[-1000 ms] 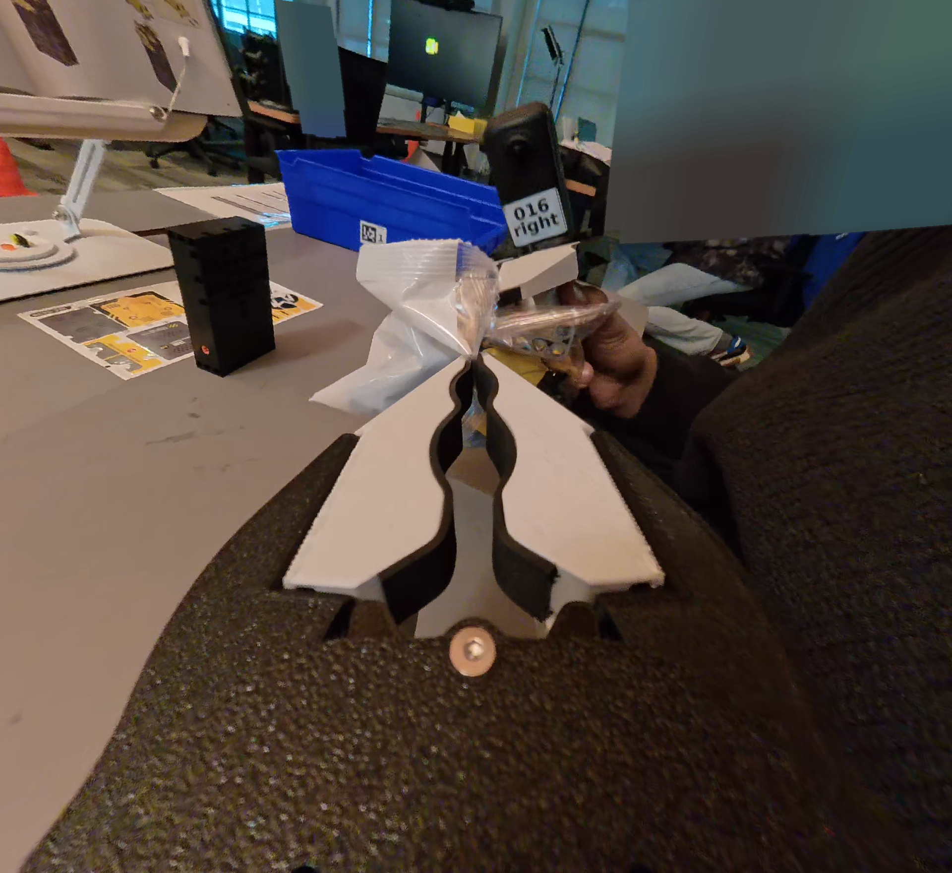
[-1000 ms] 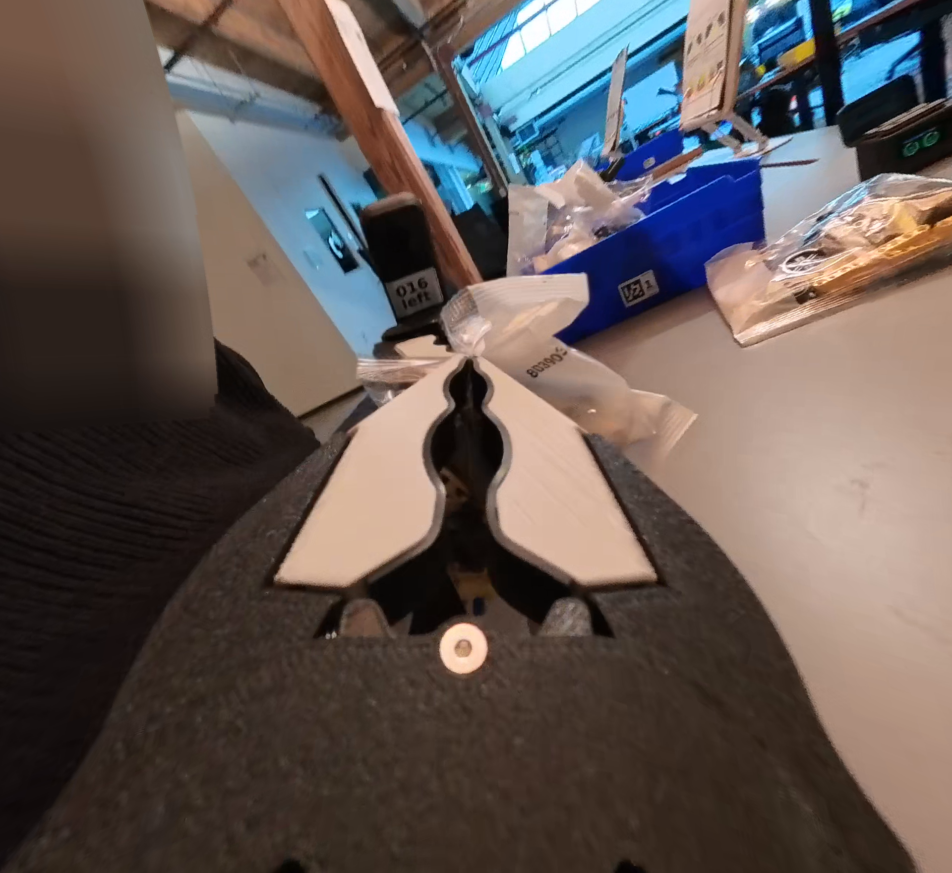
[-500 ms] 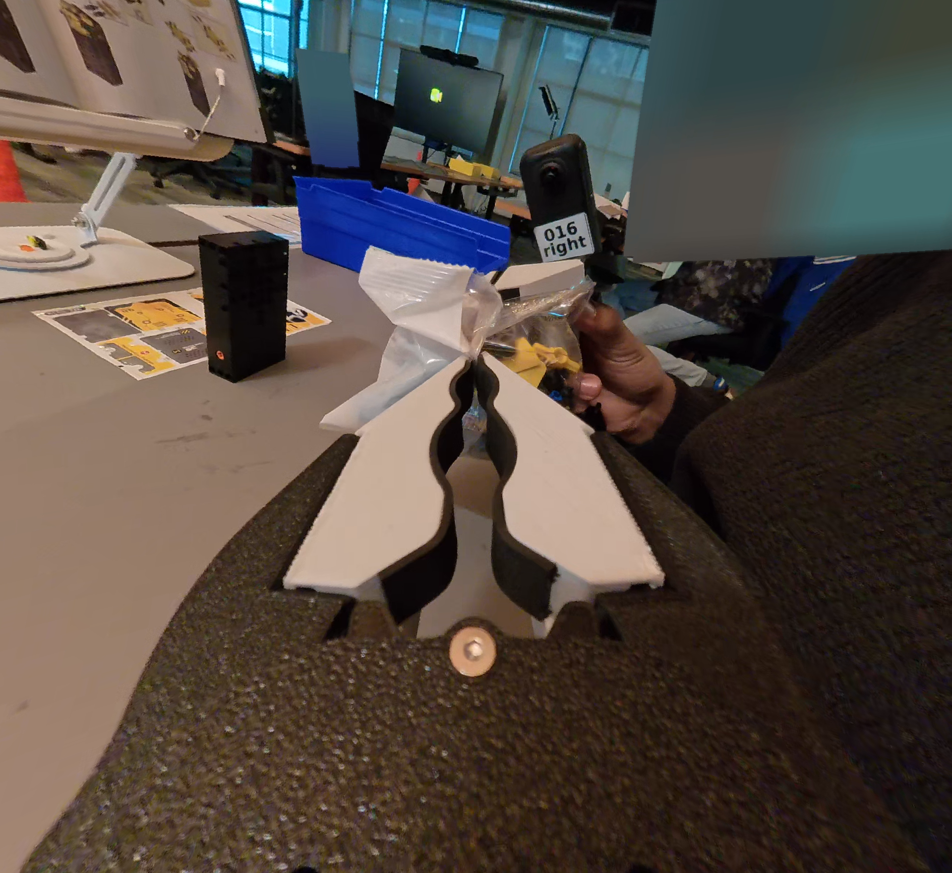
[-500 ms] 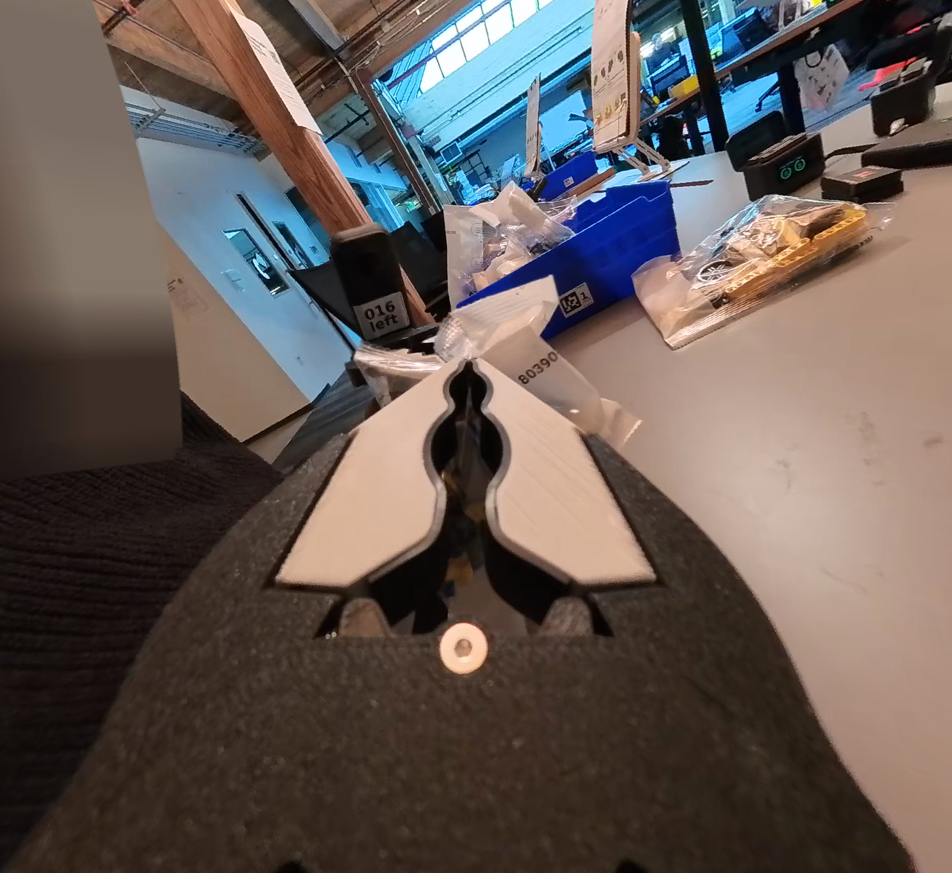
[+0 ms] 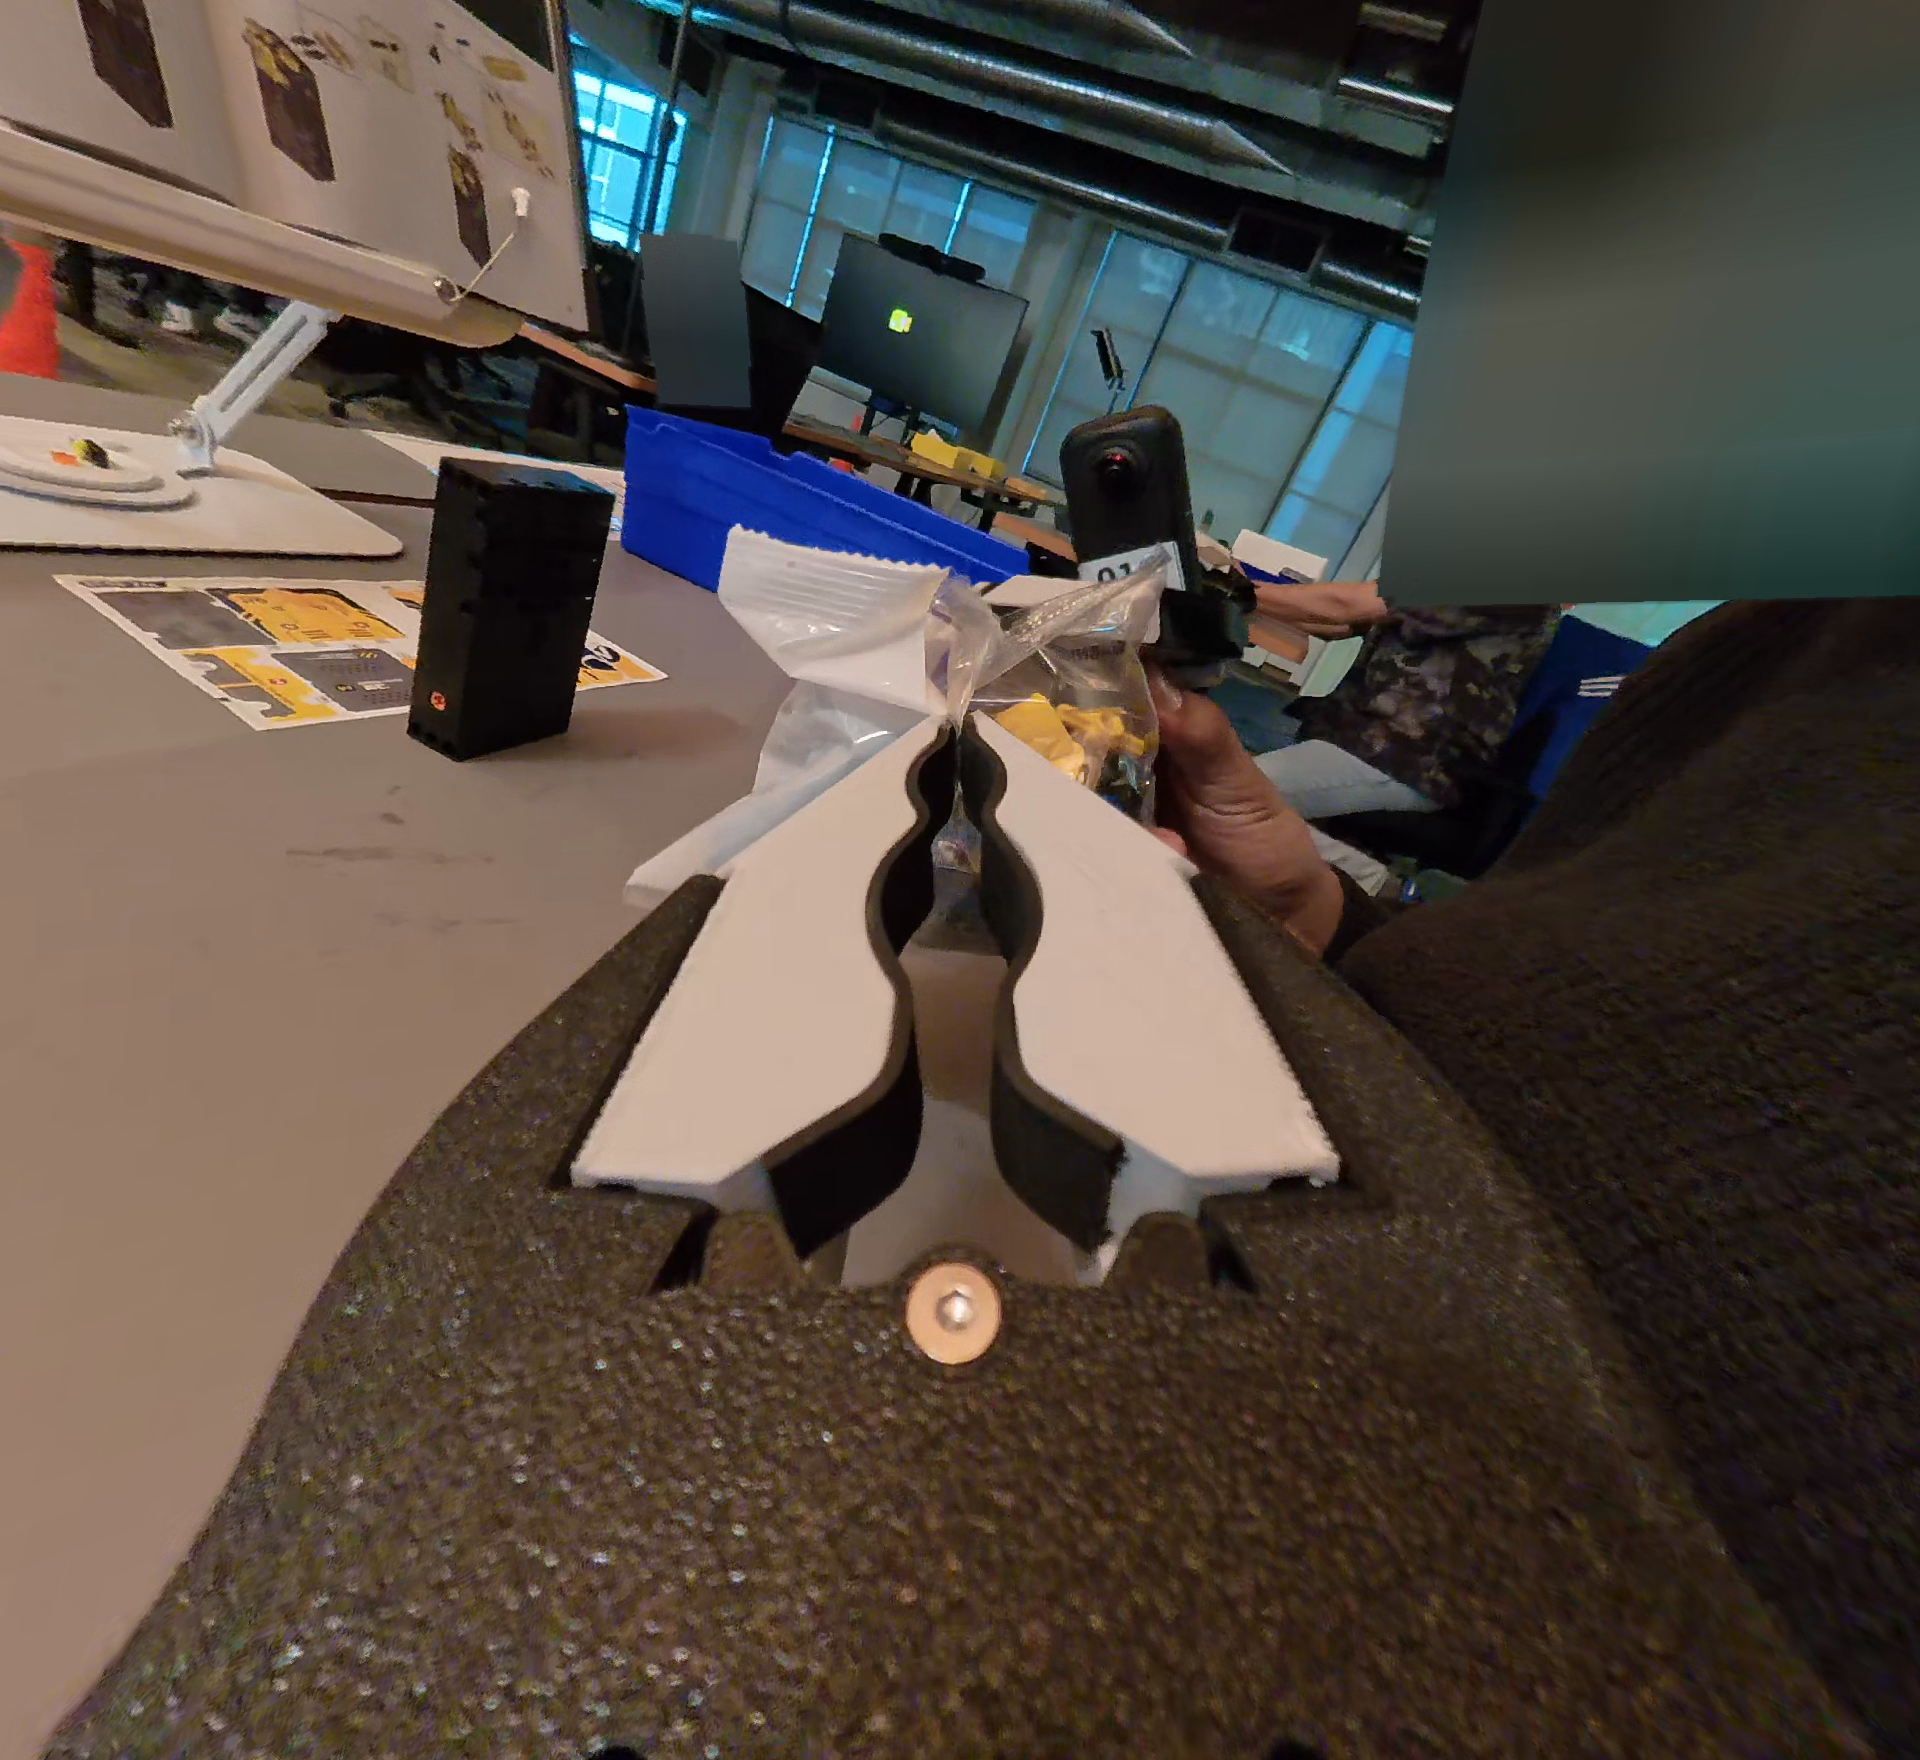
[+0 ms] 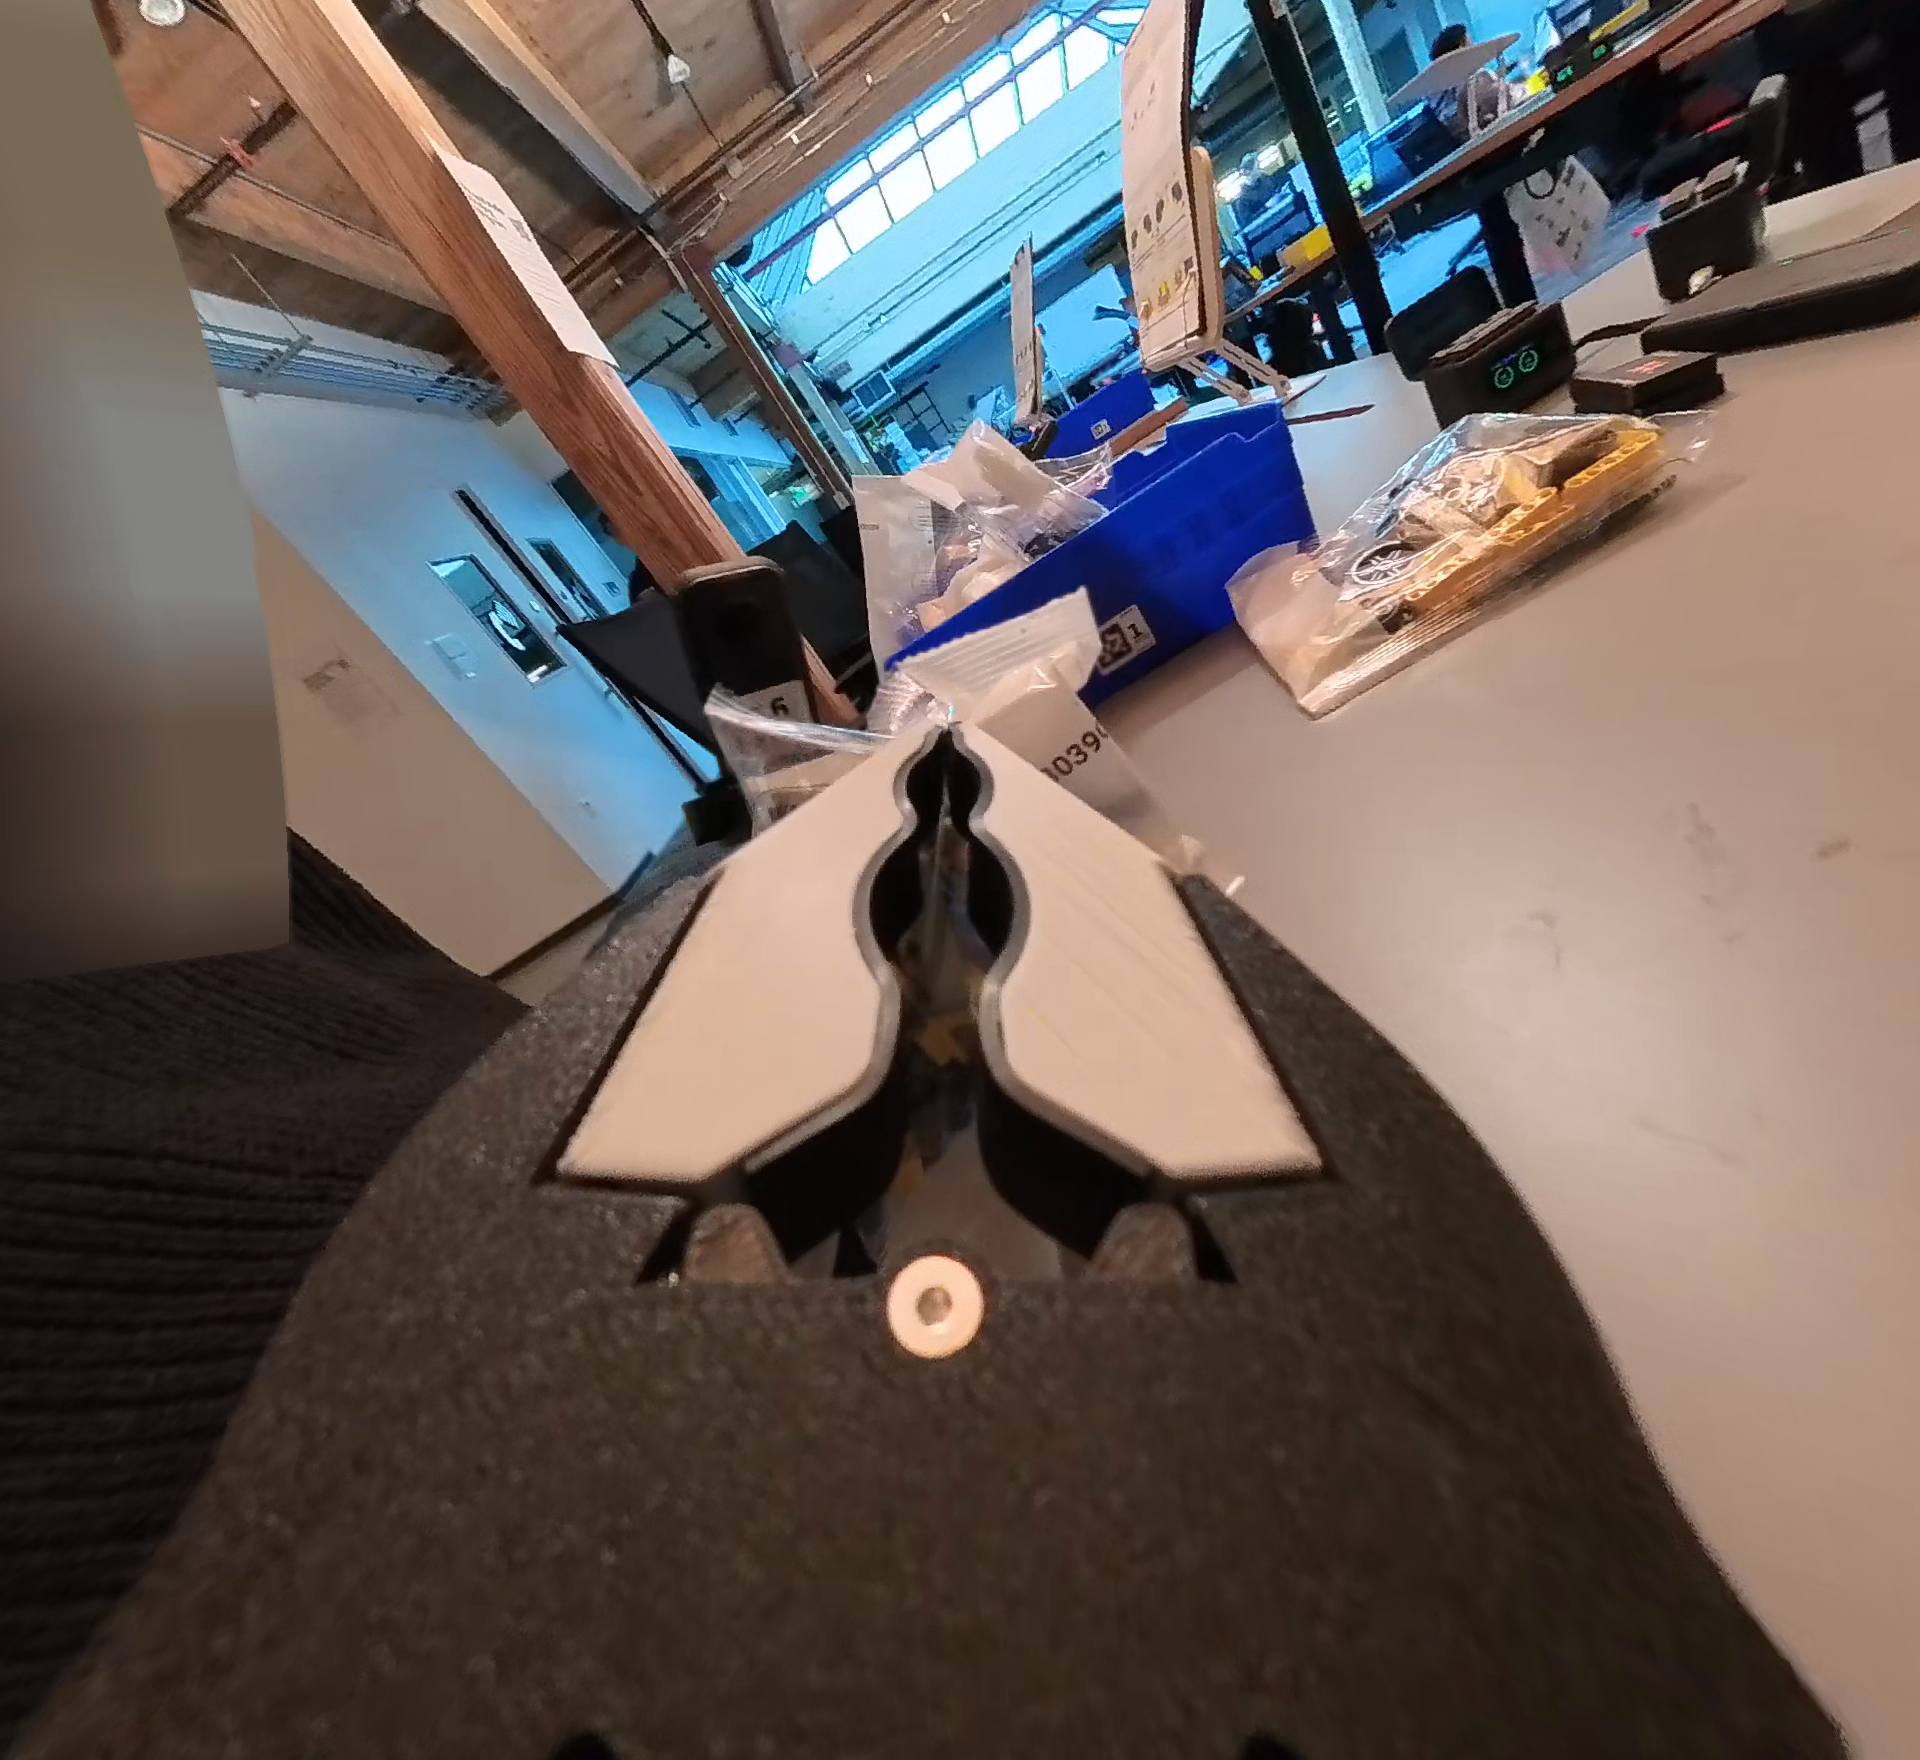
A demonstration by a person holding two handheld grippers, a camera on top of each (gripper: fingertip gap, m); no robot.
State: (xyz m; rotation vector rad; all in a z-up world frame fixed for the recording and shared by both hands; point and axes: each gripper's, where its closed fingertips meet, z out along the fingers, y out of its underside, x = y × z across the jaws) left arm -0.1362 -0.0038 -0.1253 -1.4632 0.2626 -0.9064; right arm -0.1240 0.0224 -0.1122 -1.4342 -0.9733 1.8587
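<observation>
Both tongs (image 5: 954,736) (image 6: 945,742) tight on one labelled (printed sticker) plastic bag (image 5: 831,630).

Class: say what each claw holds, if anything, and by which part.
Both hold one plastic bag of small parts. The left claw pinches its gathered top edge; the right claw pinches the same top from the opposite side.
</observation>
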